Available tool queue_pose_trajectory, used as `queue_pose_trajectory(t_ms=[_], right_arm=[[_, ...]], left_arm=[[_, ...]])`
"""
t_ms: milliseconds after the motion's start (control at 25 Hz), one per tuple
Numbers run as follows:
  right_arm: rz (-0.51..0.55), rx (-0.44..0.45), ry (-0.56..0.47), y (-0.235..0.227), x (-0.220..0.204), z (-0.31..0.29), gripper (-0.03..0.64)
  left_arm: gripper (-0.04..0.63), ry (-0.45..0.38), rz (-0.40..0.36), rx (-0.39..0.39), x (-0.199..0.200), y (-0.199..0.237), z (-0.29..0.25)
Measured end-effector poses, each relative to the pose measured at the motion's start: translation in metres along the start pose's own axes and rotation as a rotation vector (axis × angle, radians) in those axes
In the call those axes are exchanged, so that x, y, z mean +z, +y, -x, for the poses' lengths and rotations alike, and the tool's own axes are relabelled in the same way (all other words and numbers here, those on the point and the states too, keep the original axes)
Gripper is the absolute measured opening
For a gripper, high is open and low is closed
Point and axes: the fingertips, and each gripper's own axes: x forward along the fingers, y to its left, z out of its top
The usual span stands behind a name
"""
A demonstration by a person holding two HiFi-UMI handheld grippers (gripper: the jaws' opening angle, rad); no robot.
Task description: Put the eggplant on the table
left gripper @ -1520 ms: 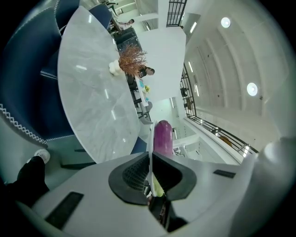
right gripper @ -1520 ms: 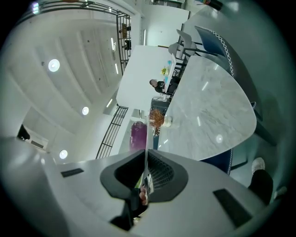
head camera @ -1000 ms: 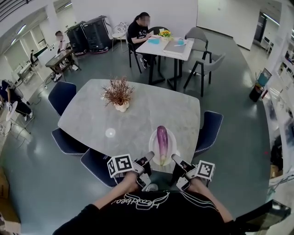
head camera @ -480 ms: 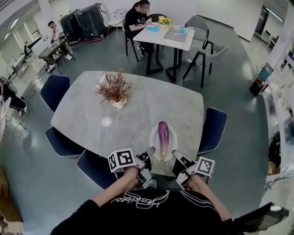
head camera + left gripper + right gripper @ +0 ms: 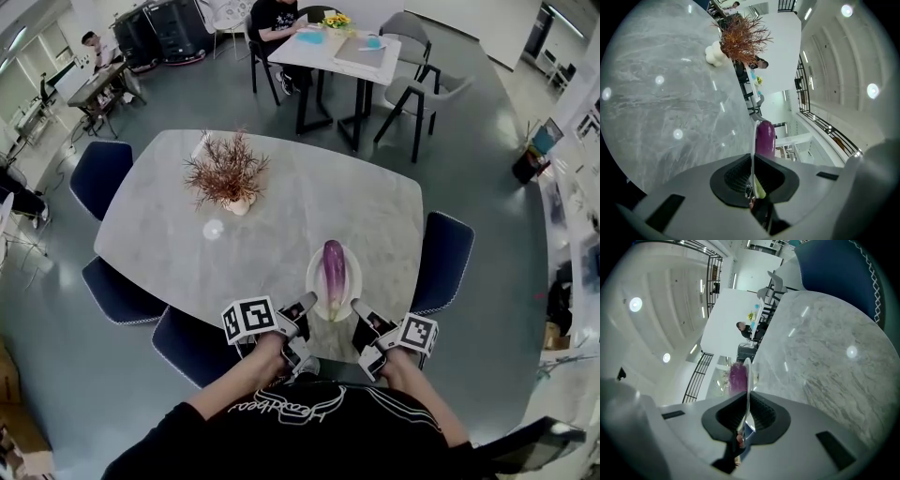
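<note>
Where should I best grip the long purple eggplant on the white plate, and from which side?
Grip the long purple eggplant across its thick middle, coming from above: it lies flat along the white plate, so both long sides are free. The right hand-held gripper, now shut on the plate's rim, must release first.

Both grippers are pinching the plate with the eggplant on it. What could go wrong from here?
1. The eggplant lies loose on the plate; any tilt may roll it off.
2. The left gripper and right gripper pinch only the thin near rim, so the plate might slip.
</note>
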Motion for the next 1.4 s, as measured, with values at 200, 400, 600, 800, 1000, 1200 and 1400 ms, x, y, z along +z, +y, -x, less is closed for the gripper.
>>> queue_pose_trajectory(t_ms=[200, 400, 600, 800, 1000, 1200, 1400], right_arm=[[-0.024, -0.04, 0.004, -0.023, 0.004, -0.015, 0.02], [-0.045, -0.075, 0.01, -0.041, 0.003, -0.027, 0.02], [-0.066, -0.135, 0.01, -0.062, 0.011, -0.04, 0.02], [-0.086, -0.165, 0.006, -0.076, 0.015, -0.052, 0.02], [-0.104, -0.185, 0.008, -0.091, 0.012, -0.059, 0.02], [-0.134, -0.215, -0.009, -0.106, 0.01, -0.066, 0.02], [-0.143, -0.225, -0.008, -0.113, 0.009, -0.068, 0.02]], left_arm=[[0.026, 0.02, 0.009, 0.042, 0.01, 0.022, -0.015], [0.026, 0.04, 0.034, 0.075, 0.014, 0.047, -0.023], [0.026, 0.065, 0.046, 0.11, 0.025, 0.064, -0.04], [0.026, 0.078, 0.057, 0.121, 0.035, 0.078, -0.051], [0.026, 0.091, 0.052, 0.135, 0.037, 0.094, -0.057], [0.026, 0.093, 0.057, 0.143, 0.039, 0.11, -0.064], [0.026, 0.088, 0.061, 0.14, 0.042, 0.116, -0.067]])
